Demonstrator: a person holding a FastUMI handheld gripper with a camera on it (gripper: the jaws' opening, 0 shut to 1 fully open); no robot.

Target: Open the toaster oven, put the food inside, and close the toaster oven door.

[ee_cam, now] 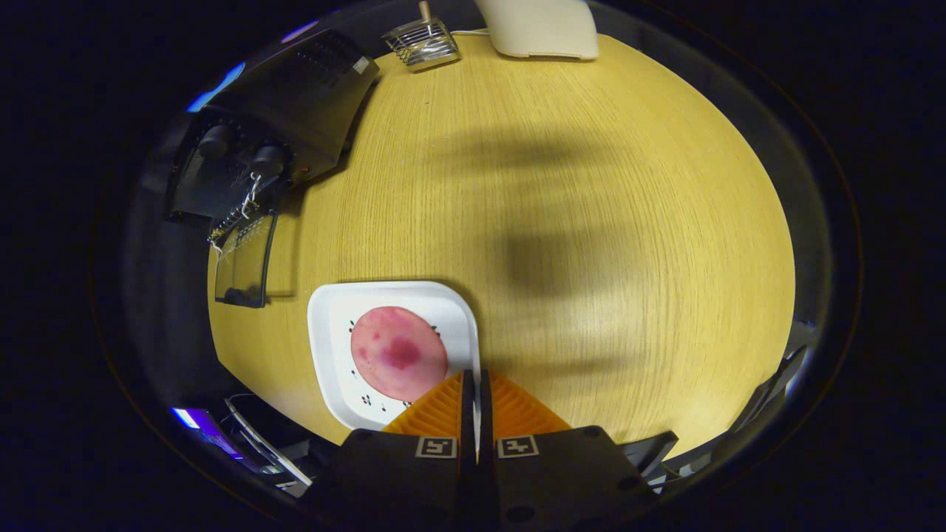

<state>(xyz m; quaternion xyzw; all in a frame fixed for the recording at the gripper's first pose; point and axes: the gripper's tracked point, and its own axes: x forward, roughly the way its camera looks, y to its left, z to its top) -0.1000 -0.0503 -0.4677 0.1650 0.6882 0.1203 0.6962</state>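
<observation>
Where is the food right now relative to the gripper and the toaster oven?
The pink round food lies on the white plate just ahead-left of the shut gripper, on the wooden table. The toaster oven, door open, stands beyond it.

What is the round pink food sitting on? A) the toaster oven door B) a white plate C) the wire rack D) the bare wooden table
B: the pink food lies on the white plate, just ahead of the gripper, whose fingers are closed together with nothing between them.
</observation>
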